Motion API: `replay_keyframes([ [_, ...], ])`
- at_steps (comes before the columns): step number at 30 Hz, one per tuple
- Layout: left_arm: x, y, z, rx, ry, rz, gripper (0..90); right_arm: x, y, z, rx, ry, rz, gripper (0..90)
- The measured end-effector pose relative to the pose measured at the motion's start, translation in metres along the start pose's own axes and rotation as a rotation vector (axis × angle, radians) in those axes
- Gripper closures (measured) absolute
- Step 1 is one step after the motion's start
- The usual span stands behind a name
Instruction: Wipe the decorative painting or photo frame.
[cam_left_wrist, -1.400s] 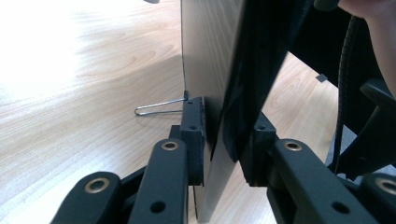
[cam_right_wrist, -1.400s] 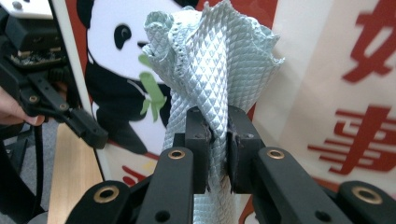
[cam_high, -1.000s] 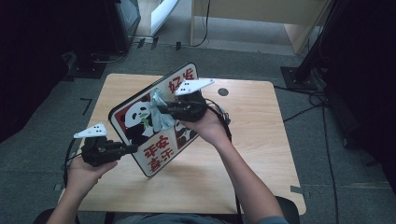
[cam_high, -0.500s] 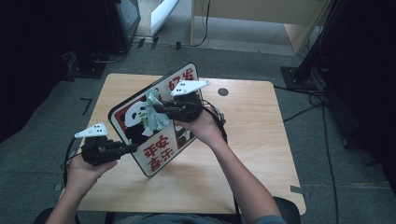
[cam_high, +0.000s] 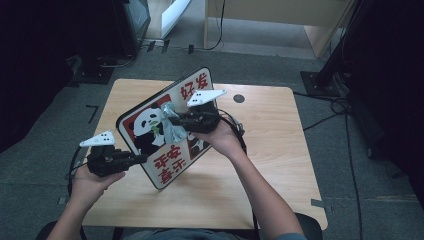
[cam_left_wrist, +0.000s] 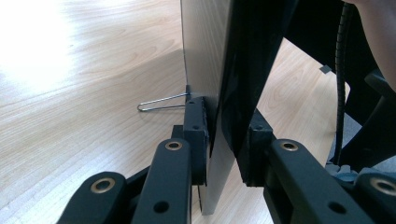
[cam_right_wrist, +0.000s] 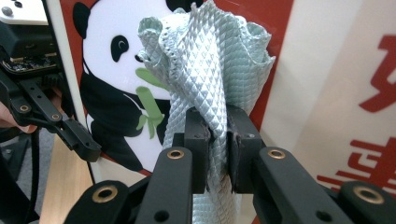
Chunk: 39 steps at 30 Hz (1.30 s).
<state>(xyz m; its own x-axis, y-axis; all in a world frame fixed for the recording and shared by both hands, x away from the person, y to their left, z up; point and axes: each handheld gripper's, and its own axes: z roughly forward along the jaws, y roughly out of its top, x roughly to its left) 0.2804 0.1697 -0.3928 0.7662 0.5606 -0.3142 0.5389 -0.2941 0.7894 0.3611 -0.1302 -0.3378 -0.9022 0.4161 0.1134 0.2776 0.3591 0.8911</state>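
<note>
A sign board (cam_high: 170, 167) with a panda picture and red characters stands tilted on its edge on the wooden table (cam_high: 280, 150). My left gripper (cam_high: 142, 158) is shut on its lower left edge; in the left gripper view the pads (cam_left_wrist: 196, 135) pinch the thin board (cam_left_wrist: 210, 56). My right gripper (cam_high: 175, 122) is shut on a bunched pale green cloth (cam_high: 169, 125) and holds it against the panda's face. In the right gripper view the cloth (cam_right_wrist: 205, 60) fans out above the jaws of the right gripper (cam_right_wrist: 217, 140), touching the board (cam_right_wrist: 327, 93).
A thin wire loop (cam_left_wrist: 159, 102) sticks out from the board's back near the table top. A dark round hole (cam_high: 239, 98) marks the table's far side. Cables (cam_high: 340, 107) lie on the floor at the right; dark equipment (cam_high: 130, 25) stands behind.
The right gripper with the cloth has shifted slightly over the panda's face. The left gripper and the board have stayed in place.
</note>
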Motion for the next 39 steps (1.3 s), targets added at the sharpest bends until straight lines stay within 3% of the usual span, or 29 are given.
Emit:
replay_keyframes([
  [39, 0.001, 0.000, 0.000, 0.000, -0.012, -0.012, 76.4, -0.009, -0.030, 0.005, 0.039, 0.023, 0.055, 80.6],
])
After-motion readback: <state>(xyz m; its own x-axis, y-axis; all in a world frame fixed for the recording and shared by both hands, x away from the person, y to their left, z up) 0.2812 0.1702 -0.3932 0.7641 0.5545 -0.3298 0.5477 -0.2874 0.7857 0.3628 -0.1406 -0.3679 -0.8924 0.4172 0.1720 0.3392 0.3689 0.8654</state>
